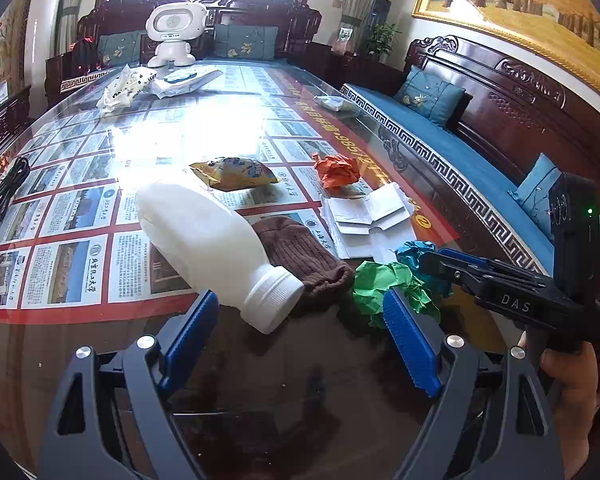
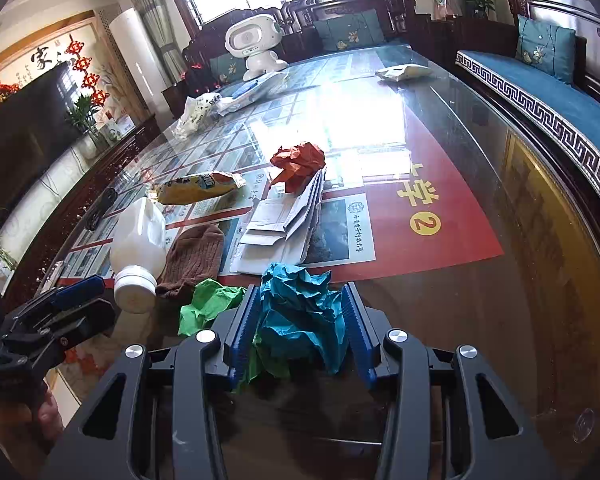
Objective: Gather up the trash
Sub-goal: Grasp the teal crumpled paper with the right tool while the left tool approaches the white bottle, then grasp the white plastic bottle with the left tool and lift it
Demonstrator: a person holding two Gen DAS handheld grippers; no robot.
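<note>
While angled down at the glass table [image 1: 320, 360], spread wide on the left: pads of the left gripper [image 1: 300, 298] flanking, without touching, the capped end of the white bottle [image 1: 204, 240] lying on its side. On the right, tilted down likewise and held at the handle by a hand [image 1: 568, 384], with the right gripper [image 2: 300, 290] pinching the blue paper ball [image 2: 300, 312], pads pressed to both its sides. Resting on the glass just beside a green paper ball [image 2: 208, 304], near a brown knit hat [image 2: 192, 260].
</note>
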